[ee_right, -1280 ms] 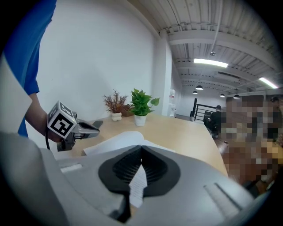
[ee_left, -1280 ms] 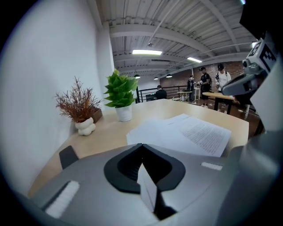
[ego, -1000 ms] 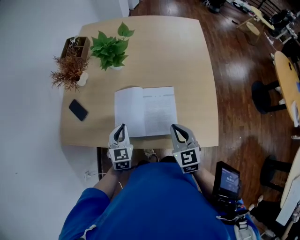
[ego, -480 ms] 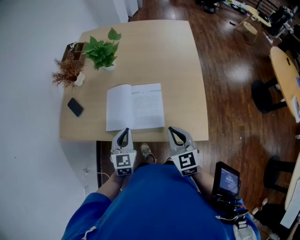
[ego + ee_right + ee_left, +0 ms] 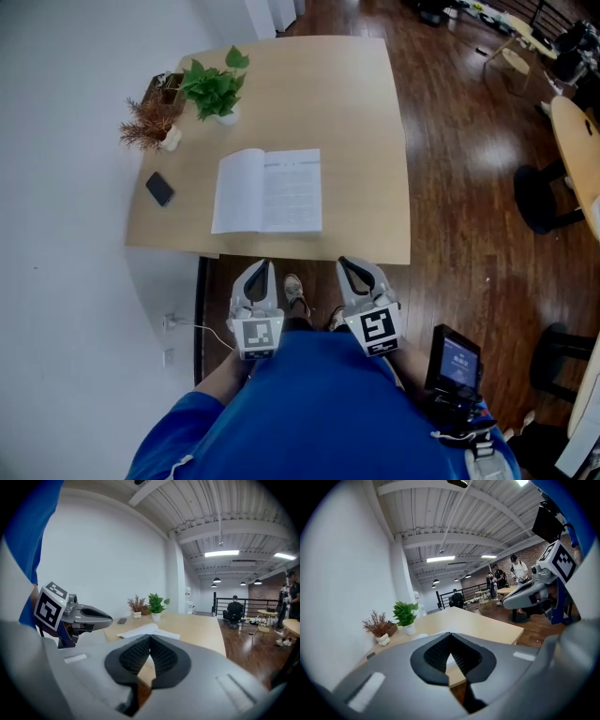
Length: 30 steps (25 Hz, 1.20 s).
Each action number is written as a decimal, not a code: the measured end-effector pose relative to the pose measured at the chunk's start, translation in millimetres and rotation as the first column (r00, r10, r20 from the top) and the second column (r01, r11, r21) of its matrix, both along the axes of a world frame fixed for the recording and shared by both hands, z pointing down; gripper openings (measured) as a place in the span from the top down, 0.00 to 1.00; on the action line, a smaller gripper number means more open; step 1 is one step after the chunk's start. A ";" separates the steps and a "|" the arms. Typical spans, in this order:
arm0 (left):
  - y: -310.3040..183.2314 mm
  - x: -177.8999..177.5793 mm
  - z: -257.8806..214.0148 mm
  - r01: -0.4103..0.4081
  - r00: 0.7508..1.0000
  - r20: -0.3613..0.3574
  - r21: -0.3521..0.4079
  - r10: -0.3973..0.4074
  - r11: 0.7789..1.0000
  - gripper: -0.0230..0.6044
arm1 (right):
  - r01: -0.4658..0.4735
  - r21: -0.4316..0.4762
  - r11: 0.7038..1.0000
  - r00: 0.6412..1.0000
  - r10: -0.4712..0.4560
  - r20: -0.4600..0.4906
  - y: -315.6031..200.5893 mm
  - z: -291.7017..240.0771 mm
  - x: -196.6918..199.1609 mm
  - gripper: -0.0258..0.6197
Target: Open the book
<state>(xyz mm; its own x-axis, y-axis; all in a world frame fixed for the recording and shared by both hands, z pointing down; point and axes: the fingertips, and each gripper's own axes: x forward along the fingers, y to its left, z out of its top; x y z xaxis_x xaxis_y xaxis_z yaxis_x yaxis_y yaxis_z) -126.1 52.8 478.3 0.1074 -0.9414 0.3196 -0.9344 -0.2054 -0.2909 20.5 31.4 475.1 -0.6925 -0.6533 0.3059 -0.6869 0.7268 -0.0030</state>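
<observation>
The book lies open and flat on the light wooden table, white pages up. My left gripper and right gripper hang side by side off the table's near edge, over the floor, clear of the book. Both are shut with nothing between the jaws. In the right gripper view the open book shows beyond the shut right gripper, with the left gripper to its left. In the left gripper view the left gripper points at the table edge, and the right gripper is at right.
A black phone lies left of the book. A green potted plant and a dried plant stand at the far left corner. A white wall runs along the left. A dark screen device sits at my right hip; chairs stand on the wooden floor to the right.
Both grippers have drawn back from the book's near edge to beyond the table's edge. The book has stayed open and still.
</observation>
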 end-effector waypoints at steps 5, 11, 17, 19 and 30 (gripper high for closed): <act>24.0 11.5 -5.1 -0.008 1.000 0.016 0.007 0.008 1.000 0.95 | 0.021 0.002 1.000 1.000 -0.021 0.017 20.1 -3.7 0.9 0.96; 28.7 23.8 -16.3 -0.054 0.998 -0.010 0.023 0.055 0.998 0.95 | 0.006 0.011 1.000 1.000 -0.006 0.011 28.6 -11.3 -0.4 0.96; 26.8 16.2 -26.4 -0.101 0.994 -0.040 0.067 0.104 0.993 0.95 | -0.018 0.023 1.000 1.000 0.018 -0.017 35.9 -21.9 -11.7 0.96; 25.9 10.2 -29.1 -0.113 0.992 -0.043 0.077 0.116 0.991 0.95 | -0.026 0.027 0.999 0.999 0.027 -0.023 37.4 -25.9 -17.6 0.96; 30.2 -11.3 -43.4 -0.131 0.989 -0.062 0.078 0.136 0.988 0.95 | -0.061 0.065 0.996 0.998 0.062 0.001 42.7 -43.6 -35.4 0.96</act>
